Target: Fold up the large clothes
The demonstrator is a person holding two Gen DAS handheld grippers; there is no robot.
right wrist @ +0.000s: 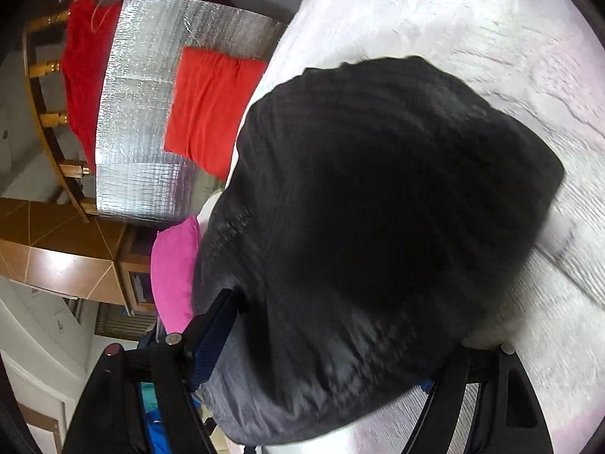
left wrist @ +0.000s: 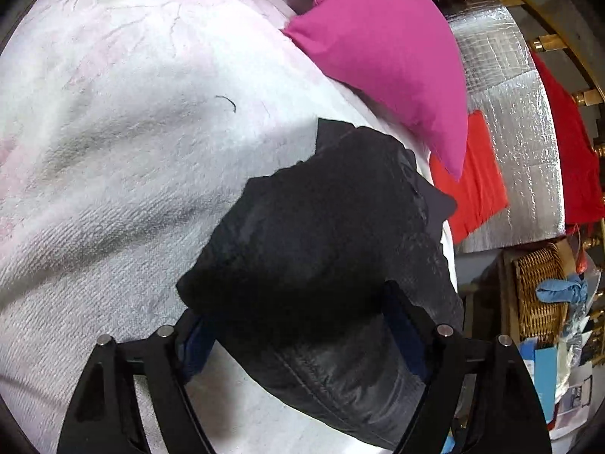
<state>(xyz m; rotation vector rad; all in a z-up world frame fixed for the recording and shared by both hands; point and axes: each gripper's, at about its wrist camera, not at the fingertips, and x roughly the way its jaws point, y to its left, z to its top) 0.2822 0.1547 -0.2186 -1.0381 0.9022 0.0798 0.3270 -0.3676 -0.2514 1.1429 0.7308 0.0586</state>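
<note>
A black garment [left wrist: 325, 242] lies bunched on a white towel-covered bed [left wrist: 113, 151]. In the left wrist view my left gripper [left wrist: 298, 325] has its fingers spread wide, and a thick fold of the black cloth lies between them. In the right wrist view the same black garment [right wrist: 378, 208] fills the middle of the frame. My right gripper [right wrist: 321, 359] also has its fingers wide apart with the cloth draped over and between them. The cloth hides the fingertips of both grippers. I cannot tell whether either one grips it.
A magenta pillow [left wrist: 385, 56] lies at the bed's edge by the garment. Beyond it a silver foil-covered surface [left wrist: 522, 113] carries a folded red cloth [left wrist: 476, 174]. A wicker basket [left wrist: 537, 295] and wooden chair rails stand further off. A tiled wooden counter [right wrist: 56, 249] shows at the left.
</note>
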